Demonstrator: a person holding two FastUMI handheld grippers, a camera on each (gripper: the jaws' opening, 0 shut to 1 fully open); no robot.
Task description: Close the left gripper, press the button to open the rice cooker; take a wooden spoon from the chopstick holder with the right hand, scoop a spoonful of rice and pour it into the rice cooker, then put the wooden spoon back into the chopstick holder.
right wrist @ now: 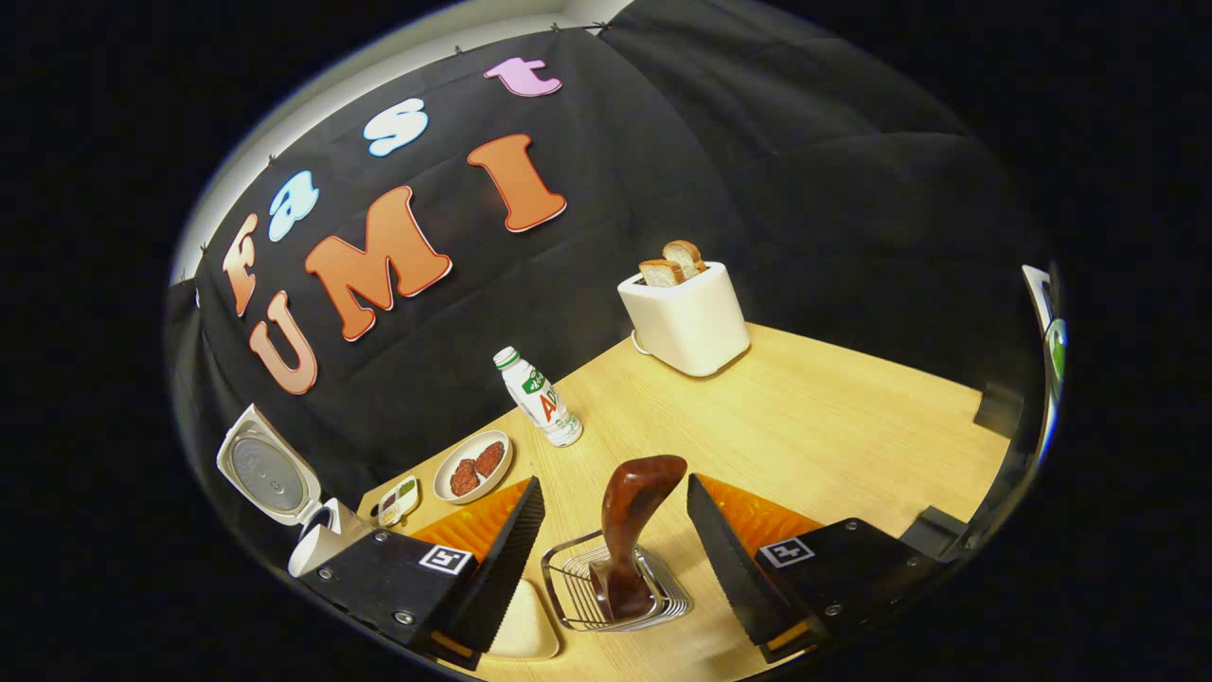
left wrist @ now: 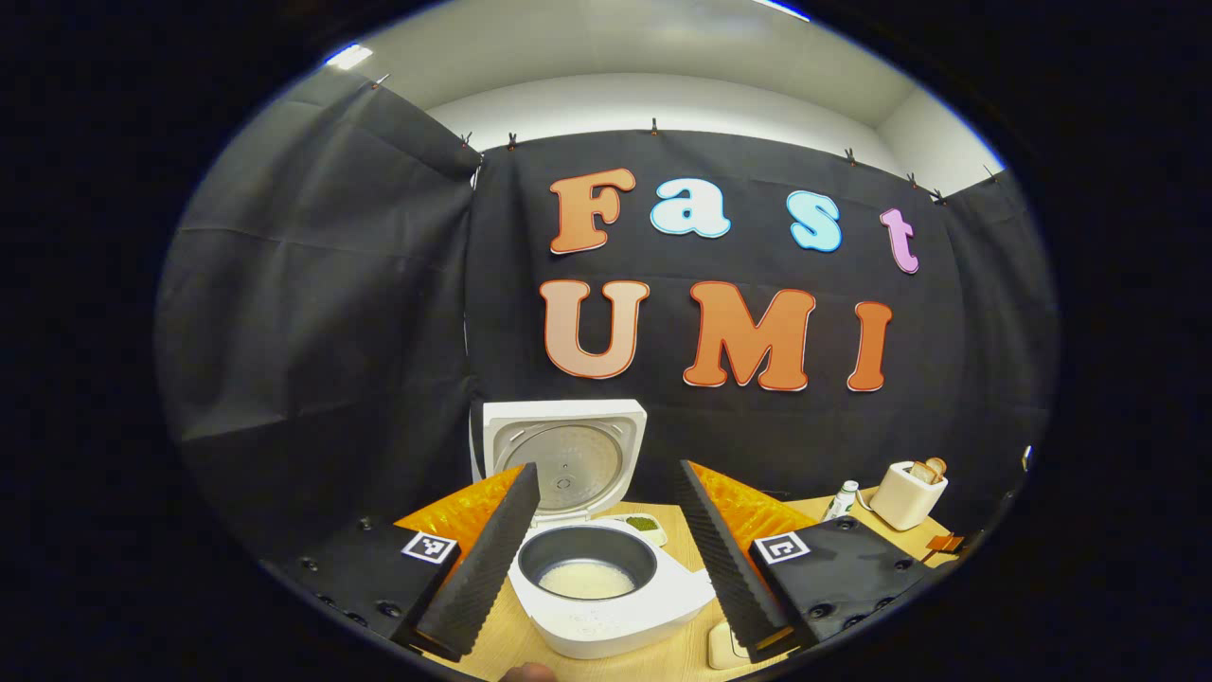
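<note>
I see rice cooker (left wrist: 606,578) lid up, rice inside. My left gripper (left wrist: 606,559) wide apart, holding nothing. My right gripper (right wrist: 611,545) spread too, wooden spoon (right wrist: 632,530) standing in chopstick holder (right wrist: 615,595) between fingers, untouched.

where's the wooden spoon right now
In the right gripper view, the wooden spoon stands in the wire chopstick holder, between the open right tongs.

Lower part of wooden spoon (right wrist: 632,530) hidden inside wire chopstick holder (right wrist: 615,592). Rice cooker (right wrist: 317,540) mostly concealed behind right gripper body; in left gripper view, front of rice cooker (left wrist: 606,606) flanked and partly covered by fingers. Cream dish (right wrist: 525,616) cut off at lower edge. Contents of small tray (right wrist: 398,500) too small to identify.
</note>
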